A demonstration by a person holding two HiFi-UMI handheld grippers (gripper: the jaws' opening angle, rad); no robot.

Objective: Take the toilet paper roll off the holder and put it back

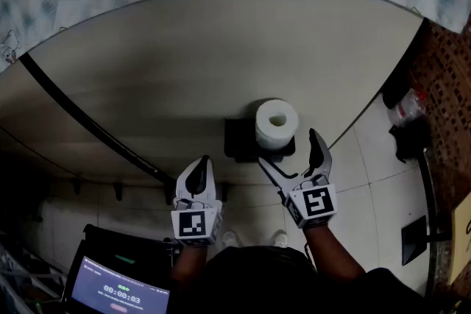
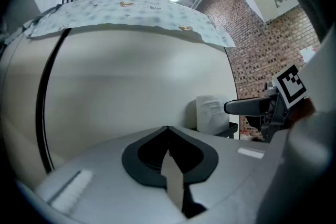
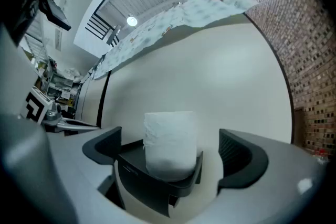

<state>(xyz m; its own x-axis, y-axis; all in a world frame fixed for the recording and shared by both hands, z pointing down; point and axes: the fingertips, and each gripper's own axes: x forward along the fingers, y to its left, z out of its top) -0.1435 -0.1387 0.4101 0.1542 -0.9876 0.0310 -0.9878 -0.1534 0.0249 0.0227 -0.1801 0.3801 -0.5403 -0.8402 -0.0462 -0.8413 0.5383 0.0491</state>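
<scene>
First step, the reach: my right gripper (image 1: 287, 147) gapes wide, the toilet paper roll (image 1: 277, 123) upright on its holder (image 1: 239, 143) just ahead at twelve o'clock; my left gripper (image 1: 199, 167) is closed, empty. Next, I judge, advance and clamp the roll squarely

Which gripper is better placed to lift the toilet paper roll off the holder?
Right. The right gripper has its jaws wide apart and aimed at the toilet paper roll on the holder, not touching it. The left gripper is shut, empty, off to the side.
</scene>
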